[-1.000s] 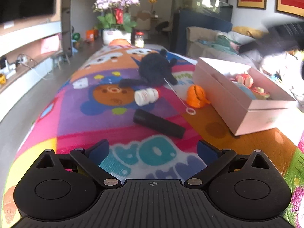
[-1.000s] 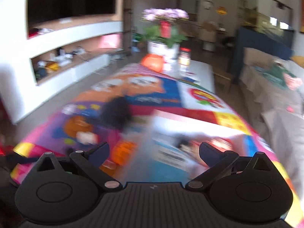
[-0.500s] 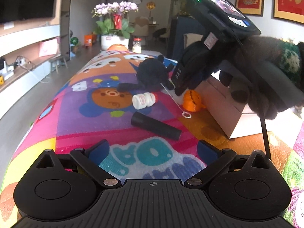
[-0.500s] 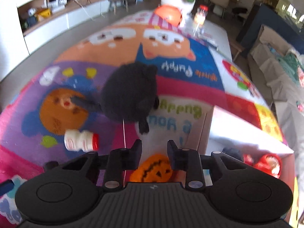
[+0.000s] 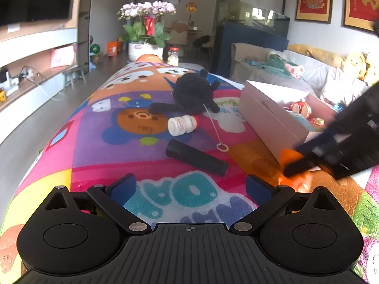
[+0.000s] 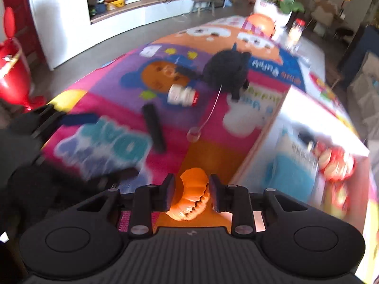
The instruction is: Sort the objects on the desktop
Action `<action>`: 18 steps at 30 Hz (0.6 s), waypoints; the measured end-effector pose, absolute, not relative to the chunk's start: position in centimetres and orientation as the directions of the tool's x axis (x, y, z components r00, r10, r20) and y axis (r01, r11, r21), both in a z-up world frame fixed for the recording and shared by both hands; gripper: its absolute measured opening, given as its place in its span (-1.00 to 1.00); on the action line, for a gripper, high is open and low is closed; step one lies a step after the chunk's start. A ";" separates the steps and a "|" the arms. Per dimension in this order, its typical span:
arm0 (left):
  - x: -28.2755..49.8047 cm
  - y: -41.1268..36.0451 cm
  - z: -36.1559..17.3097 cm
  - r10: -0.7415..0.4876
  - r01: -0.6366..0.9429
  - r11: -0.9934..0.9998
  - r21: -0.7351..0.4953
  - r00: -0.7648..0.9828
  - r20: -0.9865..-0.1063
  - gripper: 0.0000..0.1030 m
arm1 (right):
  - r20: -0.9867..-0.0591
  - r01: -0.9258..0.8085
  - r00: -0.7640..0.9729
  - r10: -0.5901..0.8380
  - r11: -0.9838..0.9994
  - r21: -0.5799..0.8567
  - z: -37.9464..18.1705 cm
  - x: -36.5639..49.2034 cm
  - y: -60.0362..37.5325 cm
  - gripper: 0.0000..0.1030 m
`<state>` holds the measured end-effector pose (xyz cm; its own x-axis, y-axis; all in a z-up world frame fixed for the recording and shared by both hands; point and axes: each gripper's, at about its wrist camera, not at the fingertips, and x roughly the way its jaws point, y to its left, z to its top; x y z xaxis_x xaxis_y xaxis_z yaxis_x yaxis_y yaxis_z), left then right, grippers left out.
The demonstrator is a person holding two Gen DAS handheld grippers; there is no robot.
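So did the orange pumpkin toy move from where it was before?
Yes. The orange pumpkin toy left its spot beside the string ring and now sits nearer the camera, by the box's near corner, gripped by the right hand-held gripper.

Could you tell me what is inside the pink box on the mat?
The pink box holds red-and-white round toys and a light blue item; its near wall hides anything lower.

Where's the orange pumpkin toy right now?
The orange pumpkin toy sits between the fingers of the right hand-held gripper, low centre in the right wrist view, just left of the open box, over the colourful mat.
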<state>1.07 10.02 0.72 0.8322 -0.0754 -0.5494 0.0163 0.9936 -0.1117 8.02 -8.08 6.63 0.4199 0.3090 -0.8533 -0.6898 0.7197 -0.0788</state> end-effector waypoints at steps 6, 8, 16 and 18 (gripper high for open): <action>1.4 10.1 0.6 -0.072 0.008 0.993 -0.116 0.823 -0.563 0.97 | -0.851 -0.674 0.430 0.302 0.734 -0.081 5.5 5.0 -11.3 -0.36; 1.6 10.3 0.5 -0.072 0.000 0.992 -0.124 0.816 -0.574 0.97 | -0.833 -0.663 0.457 0.311 0.744 -0.086 4.8 4.3 -11.9 -0.25; 2.0 9.9 0.3 -0.049 -0.012 0.995 -0.097 0.797 -0.601 0.97 | -0.777 -0.576 0.534 0.335 0.816 -0.044 3.0 3.3 -14.8 -0.57; 2.2 9.7 0.3 -0.050 -0.004 0.996 -0.086 0.791 -0.610 0.97 | -0.765 -0.528 0.560 0.318 0.849 -0.034 2.9 3.1 -16.3 -0.61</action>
<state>2.19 9.74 0.28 0.7907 -0.0496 -0.6102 -0.0037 0.9963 -0.0858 3.12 -16.34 2.93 0.5599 0.3176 -0.7653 -0.5276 0.8488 -0.0338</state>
